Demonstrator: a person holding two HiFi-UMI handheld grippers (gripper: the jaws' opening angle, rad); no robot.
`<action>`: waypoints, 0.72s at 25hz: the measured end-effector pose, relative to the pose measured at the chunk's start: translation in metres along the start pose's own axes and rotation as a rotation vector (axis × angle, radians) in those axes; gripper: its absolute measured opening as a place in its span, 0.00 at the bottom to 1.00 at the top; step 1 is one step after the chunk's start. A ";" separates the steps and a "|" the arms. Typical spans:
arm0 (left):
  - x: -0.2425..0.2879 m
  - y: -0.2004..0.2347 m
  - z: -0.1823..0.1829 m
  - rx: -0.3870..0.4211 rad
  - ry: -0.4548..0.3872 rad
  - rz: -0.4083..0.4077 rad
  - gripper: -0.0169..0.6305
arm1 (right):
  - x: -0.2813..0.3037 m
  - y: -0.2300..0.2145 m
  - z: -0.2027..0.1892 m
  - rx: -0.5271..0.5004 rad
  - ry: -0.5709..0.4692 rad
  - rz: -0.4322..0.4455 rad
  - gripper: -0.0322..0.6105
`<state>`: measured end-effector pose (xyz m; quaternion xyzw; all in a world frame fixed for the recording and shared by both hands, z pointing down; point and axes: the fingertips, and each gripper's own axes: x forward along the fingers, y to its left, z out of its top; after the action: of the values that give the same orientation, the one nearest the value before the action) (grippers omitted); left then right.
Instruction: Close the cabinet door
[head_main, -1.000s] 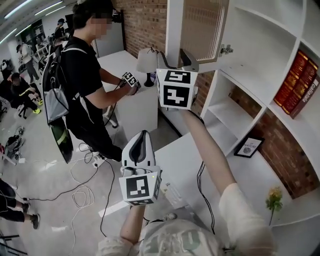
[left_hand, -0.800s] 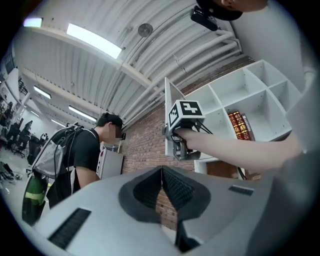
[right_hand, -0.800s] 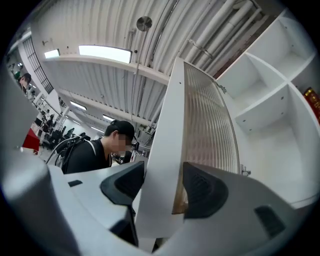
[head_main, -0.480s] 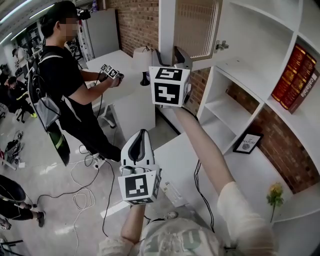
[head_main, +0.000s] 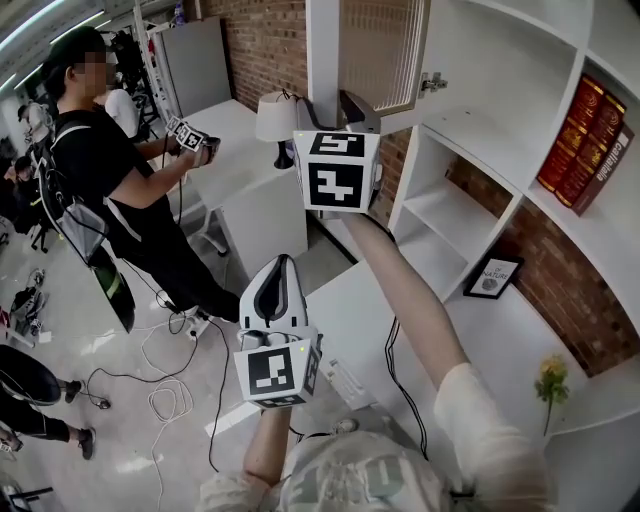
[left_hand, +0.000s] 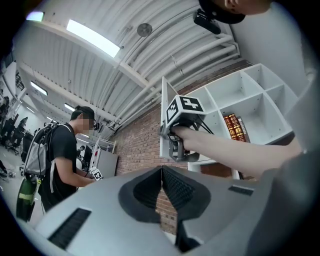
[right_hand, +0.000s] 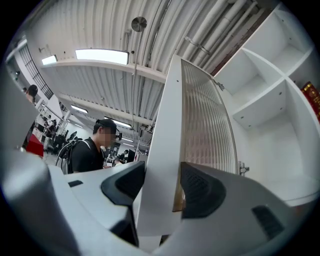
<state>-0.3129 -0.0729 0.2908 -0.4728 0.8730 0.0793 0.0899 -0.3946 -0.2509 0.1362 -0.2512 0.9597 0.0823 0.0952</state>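
Shelving (head_main: 470, 130), cabinet door (right_hand: 202, 125) in right gripper (right_hand: 162, 192)

Cabinet door (head_main: 380, 50) top cut off; framed sign (head_main: 490, 278) print illegible

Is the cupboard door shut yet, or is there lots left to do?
Not shut yet. Done: the right gripper grips the cabinet door by its edge, one jaw on each side. In hand: the door stands swung out from the white shelves. Left to do: swing it closed and let go. The left gripper is shut and empty, held low.
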 end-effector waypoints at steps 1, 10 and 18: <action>0.000 -0.001 0.002 -0.002 -0.001 -0.003 0.05 | -0.003 0.000 0.002 0.005 0.002 0.007 0.41; 0.004 -0.037 0.006 -0.006 -0.014 -0.090 0.05 | -0.050 -0.017 0.008 -0.036 -0.035 0.036 0.36; 0.007 -0.065 0.005 -0.019 -0.029 -0.170 0.05 | -0.077 -0.034 0.011 -0.046 -0.032 0.040 0.33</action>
<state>-0.2618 -0.1120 0.2808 -0.5450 0.8274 0.0865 0.1043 -0.3104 -0.2418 0.1386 -0.2327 0.9608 0.1103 0.1031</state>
